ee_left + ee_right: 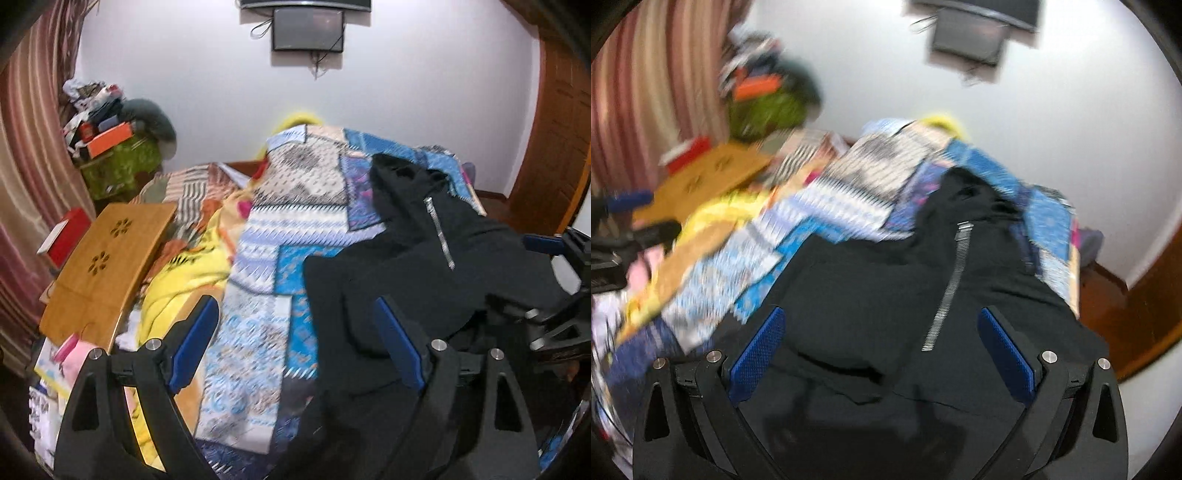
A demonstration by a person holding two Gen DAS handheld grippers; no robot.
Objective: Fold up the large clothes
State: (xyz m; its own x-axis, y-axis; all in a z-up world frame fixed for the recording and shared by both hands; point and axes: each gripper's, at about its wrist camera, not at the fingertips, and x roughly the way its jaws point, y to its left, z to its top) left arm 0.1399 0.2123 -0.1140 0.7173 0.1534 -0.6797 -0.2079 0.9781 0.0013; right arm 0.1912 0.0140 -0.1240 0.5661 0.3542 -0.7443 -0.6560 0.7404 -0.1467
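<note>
A black garment (424,266) with a silver zipper (439,232) lies spread on the blue patchwork bedspread (266,258). My left gripper (295,310) hovers open over the garment's left edge, blue pads wide apart with nothing pressed between them. The right gripper's blue pad (543,243) shows at the right edge of this view. In the blurred right wrist view, my right gripper (882,317) stands open above the same black garment (868,295), its zipper (949,288) running between the fingers. The left gripper (624,206) appears at the far left there.
A wooden lap table (107,258) and a red box (70,232) sit at the bed's left, beside a yellow blanket (184,280). A striped curtain (26,166) hangs at the left. A cluttered green-covered stand (118,162) stands in the corner, and a wooden door (554,147) at the right.
</note>
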